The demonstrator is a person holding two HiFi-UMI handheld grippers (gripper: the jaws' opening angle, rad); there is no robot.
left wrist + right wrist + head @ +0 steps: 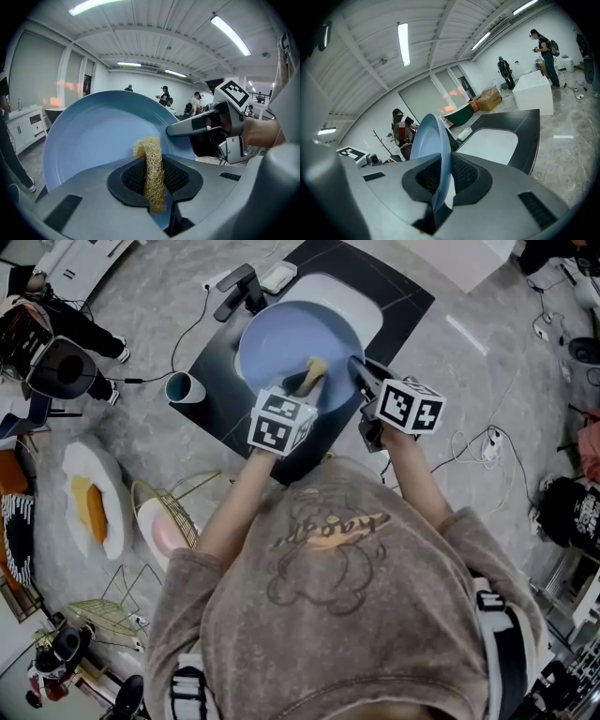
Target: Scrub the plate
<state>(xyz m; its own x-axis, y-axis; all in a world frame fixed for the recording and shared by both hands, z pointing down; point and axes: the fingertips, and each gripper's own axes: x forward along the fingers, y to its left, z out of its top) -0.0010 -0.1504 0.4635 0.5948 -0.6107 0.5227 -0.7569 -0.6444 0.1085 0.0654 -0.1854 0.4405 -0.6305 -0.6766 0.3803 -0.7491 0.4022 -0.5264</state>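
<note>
Plate (pixel 292 345): blue, round, held above the white sink (pixel 354 294) set in the dark counter (pixel 405 298). In the head view its concave face is turned up toward the person and shows as a nearly full disc. In the right gripper view it is seen edge-on, with the rim line rising up and away from the jaws.

Right hand-held gripper (pixel 361 371): clenched on the plate's rim at the near-right side. 1 pad is on each face and the rim is seated deep between the jaws.

Left hand-held gripper (pixel 305 385): clamped on a tan loofah scrubber (pixel 152 173). The scrubber is a narrow strip gripped by its sides. Its long axis runs along the jaws and points forward at the plate's face. The free end sticks out past the jaw tips and curls over to the left.

In the head view the scrubber tip lies over the near part of the plate's face, just inside the rim, and appears to touch it. The 2 grippers sit close together, the left one facing the concave side.
</note>
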